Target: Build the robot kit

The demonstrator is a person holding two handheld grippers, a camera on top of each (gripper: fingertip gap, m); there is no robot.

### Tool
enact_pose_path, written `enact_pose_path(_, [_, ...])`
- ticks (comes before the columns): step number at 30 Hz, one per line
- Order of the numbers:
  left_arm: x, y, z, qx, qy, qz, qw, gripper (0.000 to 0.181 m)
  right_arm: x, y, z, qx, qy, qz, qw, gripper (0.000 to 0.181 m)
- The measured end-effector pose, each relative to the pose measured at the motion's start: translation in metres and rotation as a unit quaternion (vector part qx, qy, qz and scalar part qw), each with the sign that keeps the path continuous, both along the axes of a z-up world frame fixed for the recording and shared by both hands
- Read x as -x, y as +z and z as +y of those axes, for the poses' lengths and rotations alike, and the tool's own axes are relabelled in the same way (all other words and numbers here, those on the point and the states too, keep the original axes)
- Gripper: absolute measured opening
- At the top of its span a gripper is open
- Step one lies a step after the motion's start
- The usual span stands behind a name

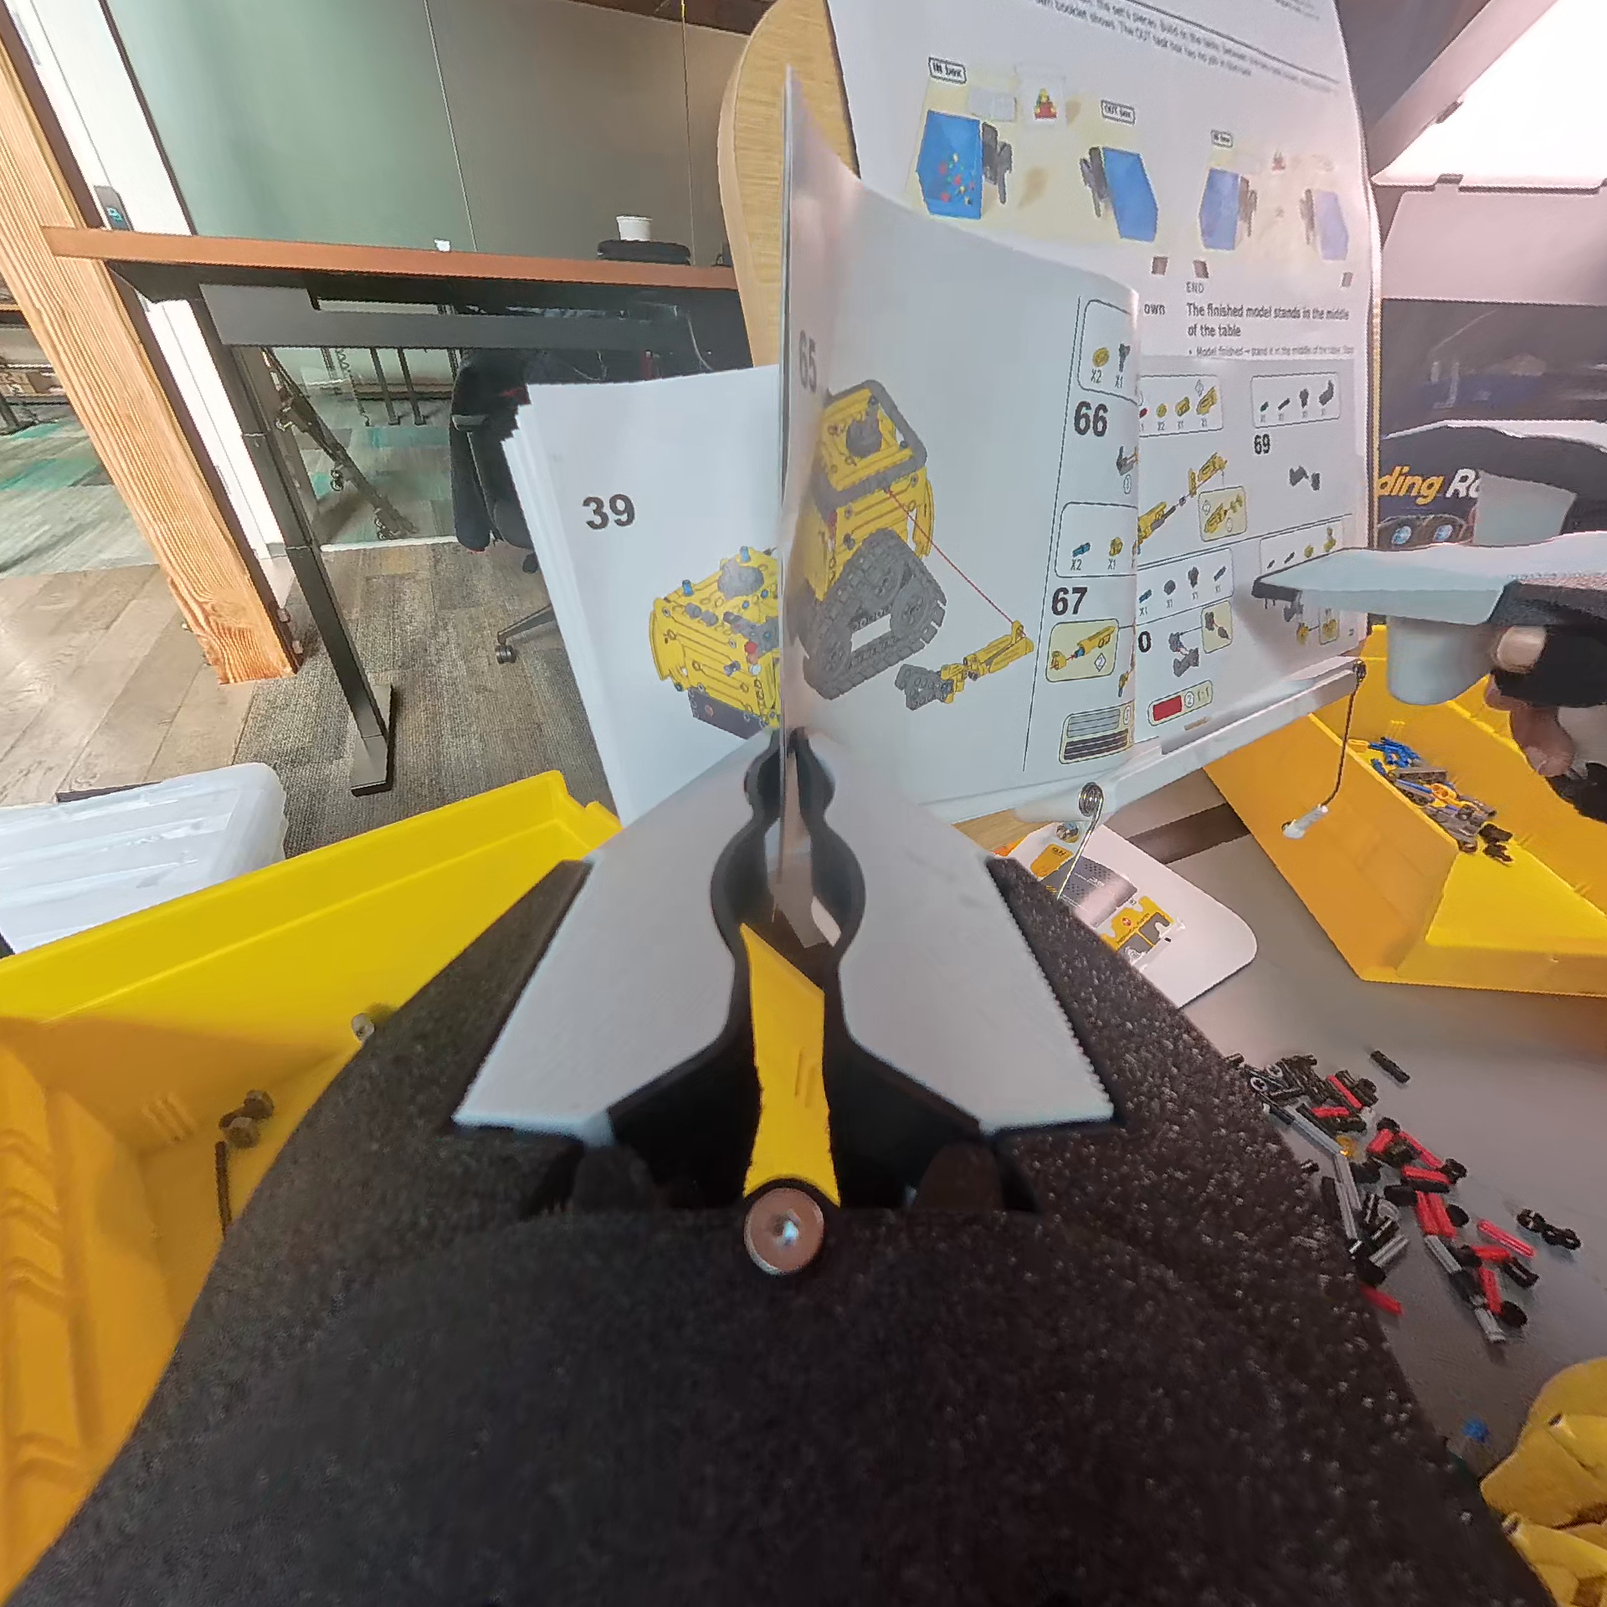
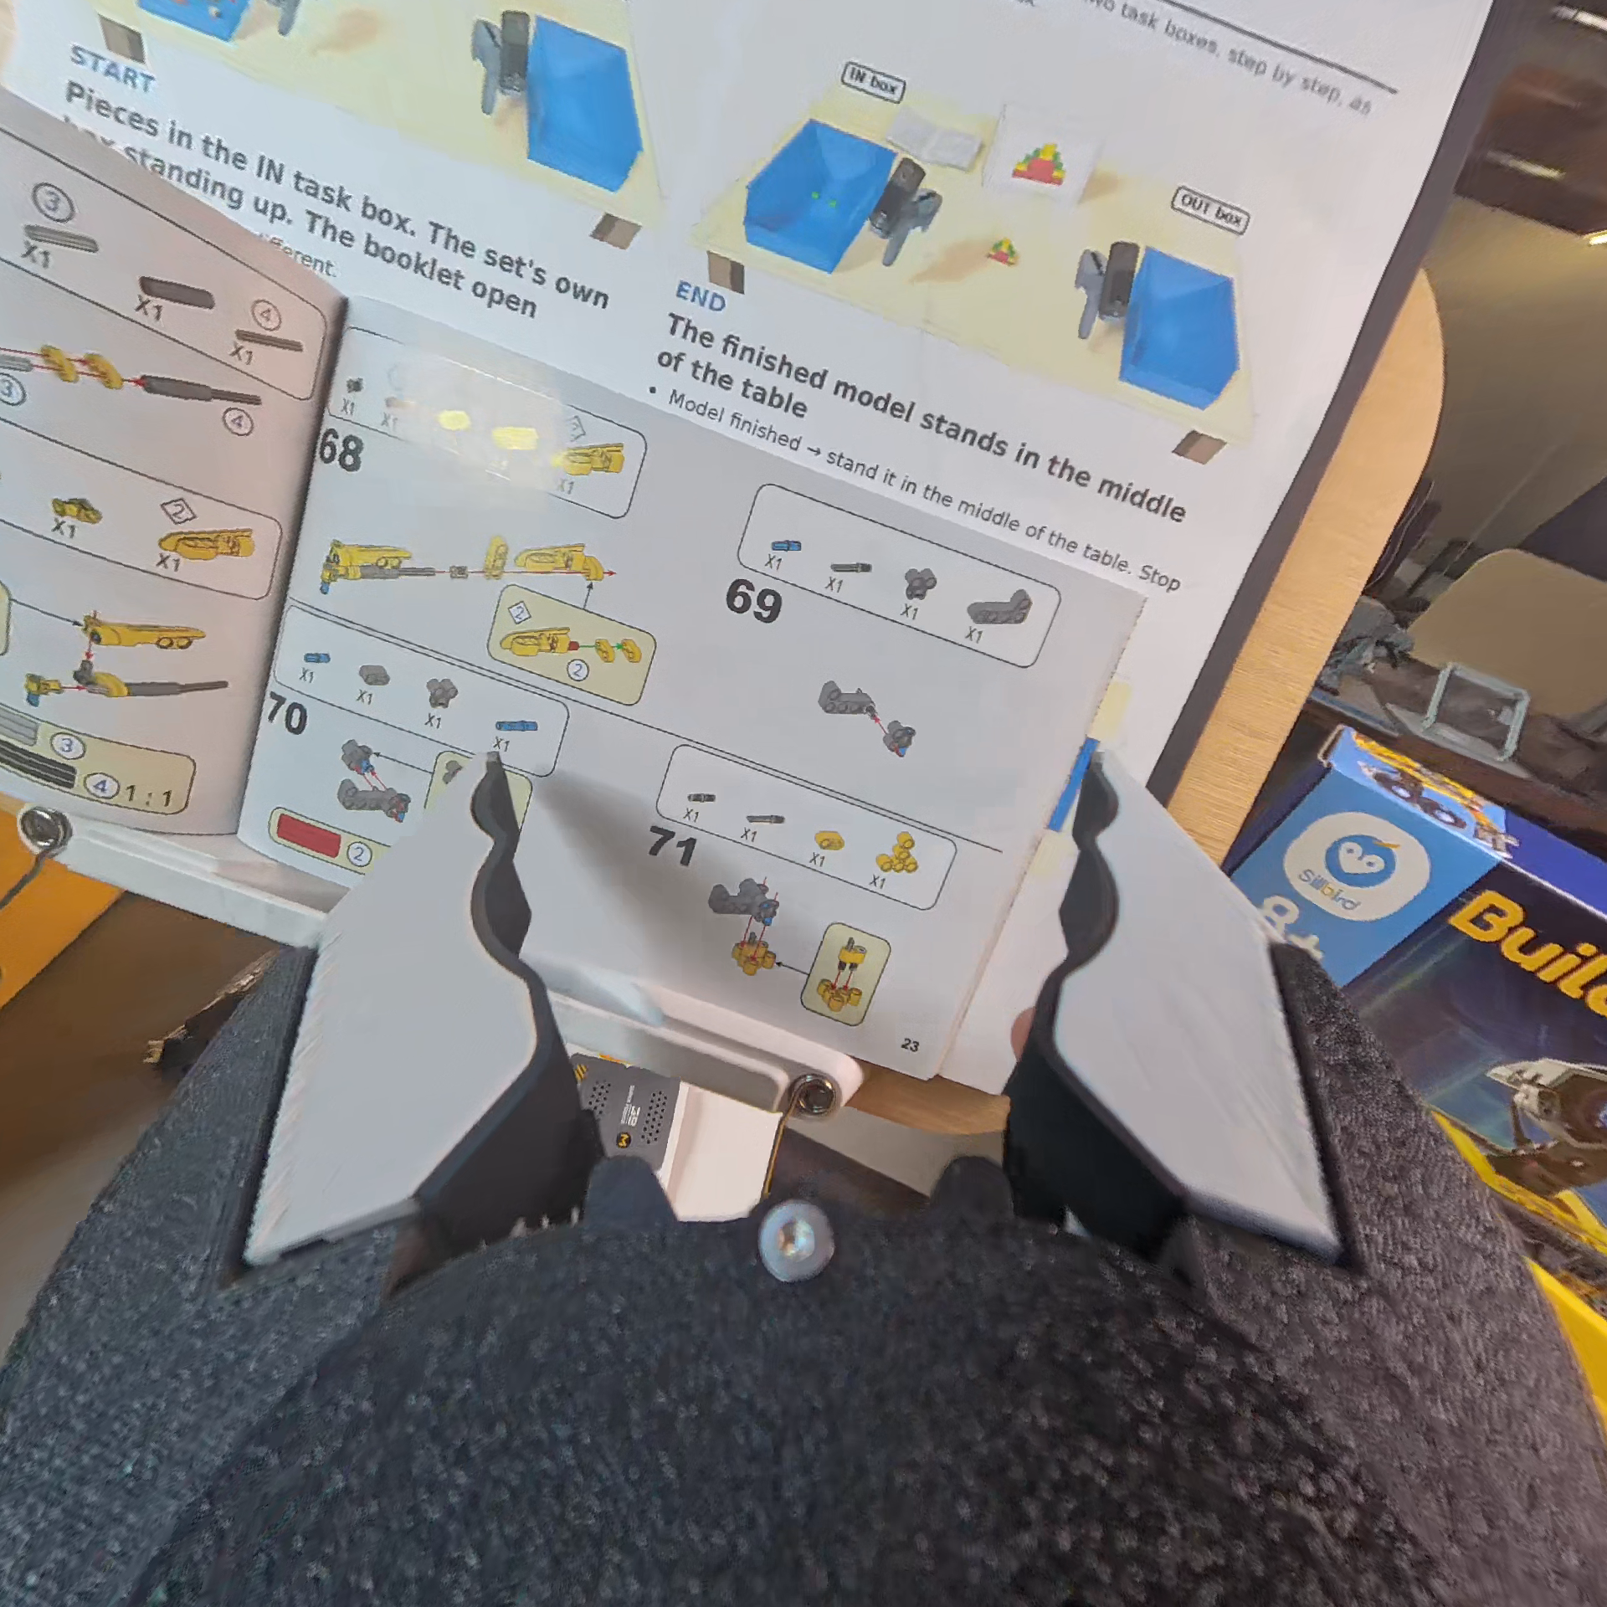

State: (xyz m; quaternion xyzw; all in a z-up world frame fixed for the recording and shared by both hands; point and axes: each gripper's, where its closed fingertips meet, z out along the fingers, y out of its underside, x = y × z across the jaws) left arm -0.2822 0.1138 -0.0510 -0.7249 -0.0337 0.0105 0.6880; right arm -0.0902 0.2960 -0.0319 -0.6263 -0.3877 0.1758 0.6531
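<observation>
Grey left gripper point(image 1: 787, 765) clamped on upright booklet page point(image 1: 939, 487), mid-turn; right gripper point(image 2: 787, 783) spread wide, empty, before stand-held instruction booklet point(image 2: 696, 696)

One open paper instruction booklet point(image 1: 983, 522), one large printed white sheet point(image 1: 1130, 174) behind it, two yellow plastic bins point(image 1: 261, 922), one blue cardboard box point(image 2: 1391, 913), two grey-fingered tools point(image 1: 787, 765).

You are in an office. You see a standing desk point(image 1: 391, 261) before glass walls point(image 1: 287, 113), an office chair point(image 1: 491, 461) on carpet point(image 1: 452, 661), and wood slats point(image 1: 113, 417) at left.
</observation>
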Motion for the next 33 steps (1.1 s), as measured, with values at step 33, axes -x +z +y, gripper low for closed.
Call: enact_pose_path(33, [-0.005,-0.010,0.005,0.011,-0.010,-0.029,0.999,0.000,-0.018,-0.018,0.021,0.012,-0.060,0.025,0.998,0.131])
